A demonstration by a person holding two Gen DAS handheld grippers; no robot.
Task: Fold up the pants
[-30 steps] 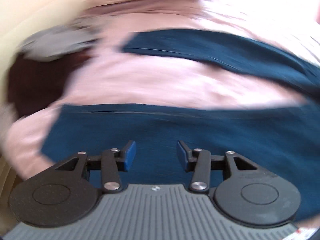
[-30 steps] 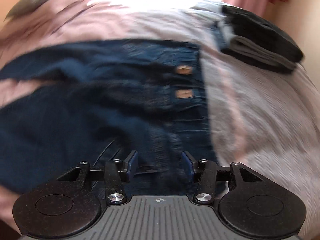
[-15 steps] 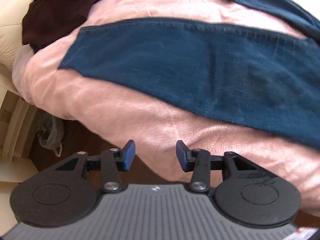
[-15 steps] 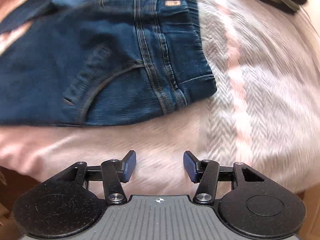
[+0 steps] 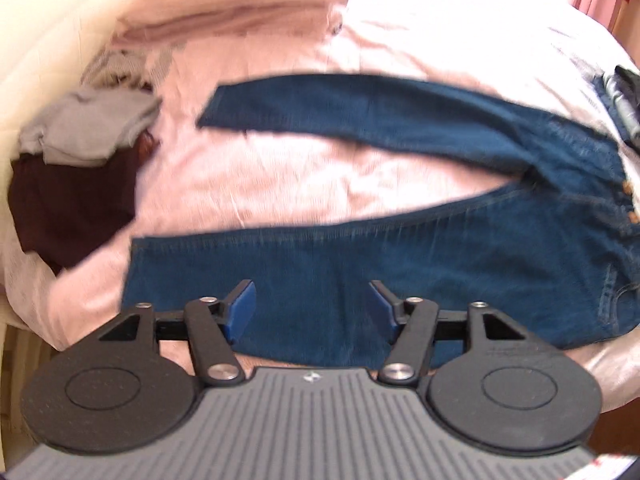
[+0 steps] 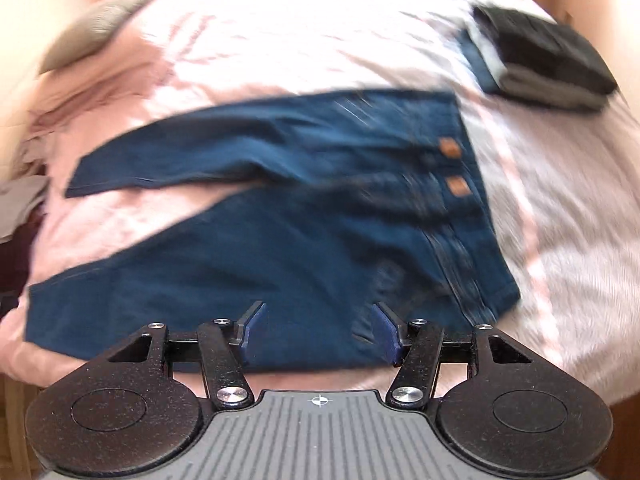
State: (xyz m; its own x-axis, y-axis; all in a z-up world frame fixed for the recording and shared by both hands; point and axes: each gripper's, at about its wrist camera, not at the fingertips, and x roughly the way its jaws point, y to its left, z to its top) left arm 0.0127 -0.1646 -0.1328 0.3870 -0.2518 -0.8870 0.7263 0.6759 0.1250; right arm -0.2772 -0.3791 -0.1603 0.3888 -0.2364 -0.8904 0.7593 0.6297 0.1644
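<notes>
Dark blue jeans [image 5: 420, 264] lie spread on a pink bed cover [image 5: 280, 168], legs pointing left in a V, waistband at the right. In the right wrist view the jeans [image 6: 280, 248] show two tan labels [image 6: 448, 148] near the waistband. My left gripper [image 5: 310, 312] hovers open above the near leg, close to its cuff end, holding nothing. My right gripper [image 6: 318, 334] is open too, above the near edge of the seat area, with nothing between its blue pads. Both views are motion-blurred.
A heap of grey and maroon clothes [image 5: 76, 176] sits at the left edge of the bed. A stack of folded dark garments [image 6: 540, 60] rests at the far right. A grey pillow [image 6: 100, 20] lies at the back left. The bed's front edge runs just below both grippers.
Both grippers have risen and tilted up from the bed's front edge; the whole pair of jeans now shows. Both stay open and empty.
</notes>
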